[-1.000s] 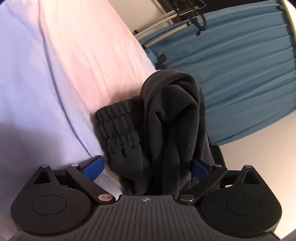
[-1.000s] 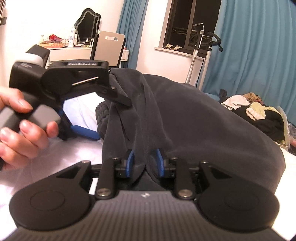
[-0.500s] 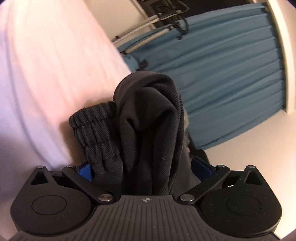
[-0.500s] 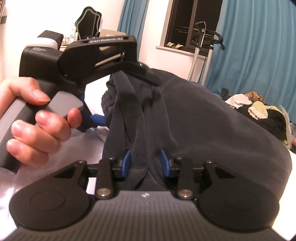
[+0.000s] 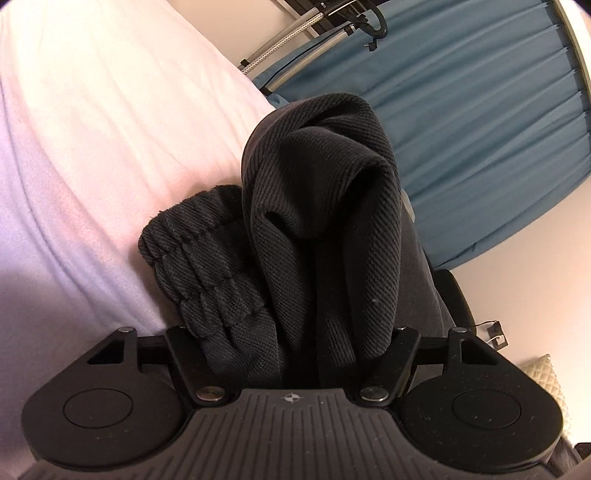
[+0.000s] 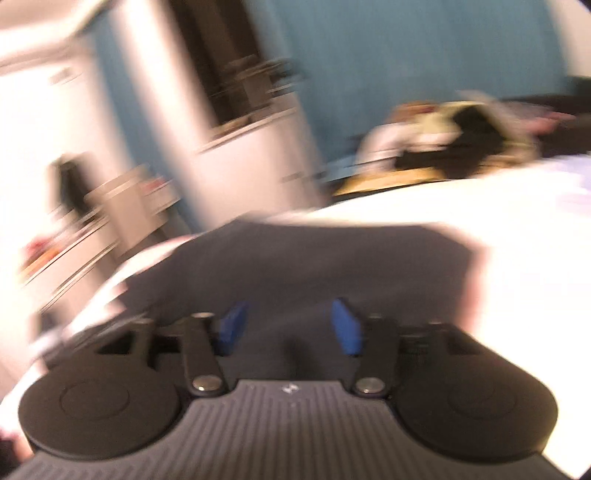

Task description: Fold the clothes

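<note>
Two hand-held grippers are in use, one seen from each wrist camera. The only mark on either body is a small compass-like emblem point(image 5: 291, 397) with no letters; the right view is too smeared to read anything.

One dark garment point(image 5: 321, 206) is the task's thing. The left hand-held gripper point(image 5: 291, 328) has it between its jaws, which have just been closing. A thick bunch of twill cloth and one gathered elastic band point(image 5: 207, 266) fill the gap and touch both finger arms. The pads are buried under the cloth, and the grip looks firm but wide. The bunch stands out from the jaws beside the white bed point(image 5: 92, 147).

The right hand-held gripper point(image 6: 290, 325) has just been opening. Its two blue pads point(image 6: 345, 326) stand well apart with nothing pinched between them. The garment lies spread flat on the bed beyond them.

Only the left view shows the weave, the elastic band, one metal hose and stand point(image 5: 295, 33) at the top, and one quilted cushion point(image 5: 543, 373) at the lower right. Only the right view shows the garment's flat spread, one heap of mixed clothes point(image 6: 454, 144) at the bed's far edge, and blurred pale furniture point(image 6: 74, 236) on the left. A teal curtain point(image 5: 480, 110) shows in both.
</note>
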### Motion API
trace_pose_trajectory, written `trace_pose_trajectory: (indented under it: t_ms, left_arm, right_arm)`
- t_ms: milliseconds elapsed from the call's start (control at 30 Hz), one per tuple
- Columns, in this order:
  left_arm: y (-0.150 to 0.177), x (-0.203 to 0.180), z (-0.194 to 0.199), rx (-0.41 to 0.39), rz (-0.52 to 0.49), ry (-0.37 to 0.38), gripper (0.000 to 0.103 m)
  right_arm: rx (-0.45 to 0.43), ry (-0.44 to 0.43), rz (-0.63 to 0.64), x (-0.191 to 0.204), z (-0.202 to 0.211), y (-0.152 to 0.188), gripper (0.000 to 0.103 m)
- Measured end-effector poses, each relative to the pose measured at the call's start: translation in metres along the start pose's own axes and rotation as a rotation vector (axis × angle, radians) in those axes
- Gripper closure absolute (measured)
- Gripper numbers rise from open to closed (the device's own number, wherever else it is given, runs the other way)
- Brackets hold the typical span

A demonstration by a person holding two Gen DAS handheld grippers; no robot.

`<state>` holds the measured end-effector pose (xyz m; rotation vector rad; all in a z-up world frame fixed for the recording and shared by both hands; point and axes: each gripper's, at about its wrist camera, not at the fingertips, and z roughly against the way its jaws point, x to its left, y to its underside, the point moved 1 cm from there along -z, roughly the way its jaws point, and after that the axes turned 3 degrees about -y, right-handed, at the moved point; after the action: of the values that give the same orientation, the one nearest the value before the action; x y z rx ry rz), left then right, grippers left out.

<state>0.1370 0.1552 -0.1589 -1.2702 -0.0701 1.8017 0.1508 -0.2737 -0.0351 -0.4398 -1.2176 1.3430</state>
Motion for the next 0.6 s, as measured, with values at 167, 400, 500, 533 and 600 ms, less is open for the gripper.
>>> trace_pose_trajectory:
  t_ms: [167,400,500,533,600]
  left_arm:
    - [0.055,0.019,0.038,-0.001,-0.001,0.007,0.030]
    - [0.022,-0.039,-0.004,-0.014,0.002,-0.005,0.030]
    - [0.024,-0.039,-0.001,-0.027,-0.011,-0.004,0.032]
    - [0.025,-0.040,0.001,-0.035,-0.018,-0.004,0.036]
    - [0.031,-0.041,0.006,-0.053,-0.027,-0.001,0.043]
  right_arm:
    - [-0.002,0.099,-0.339,-0.076,-0.014,0.002,0.031]
    - [-0.010,-0.071,-0.480,-0.093,-0.045,0.022,0.025]
    - [-0.037,-0.066,-0.416,-0.081,-0.041,0.018,0.056]
    - [-0.049,-0.071,-0.398,-0.075,-0.037,0.016,0.065]
    - [-0.082,-0.083,-0.366,-0.064,-0.027,0.010,0.070]
